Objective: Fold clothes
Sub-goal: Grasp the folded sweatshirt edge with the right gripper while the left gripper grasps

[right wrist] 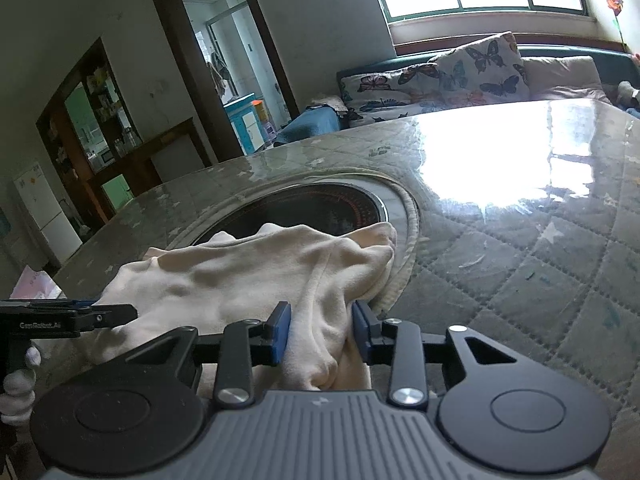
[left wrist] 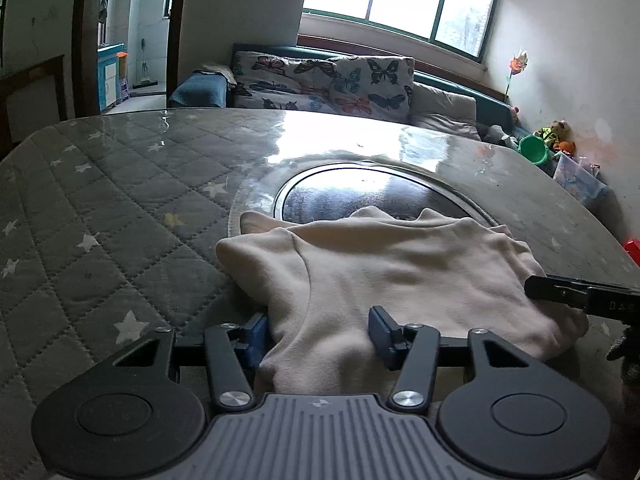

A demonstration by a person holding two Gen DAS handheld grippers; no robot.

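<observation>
A cream garment [left wrist: 384,268] of soft knit is being seen crumpled and partly folded, lying at the near edge of the quilted table [left wrist: 100,208]. Its far edge is being draped over the rim of the round dark inset [left wrist: 360,192].

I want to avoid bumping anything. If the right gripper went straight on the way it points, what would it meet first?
The cream garment: its fabric already sits bunched between the right gripper pads. Beyond it lies the round dark inset in the table, though depth is uncertain.
</observation>
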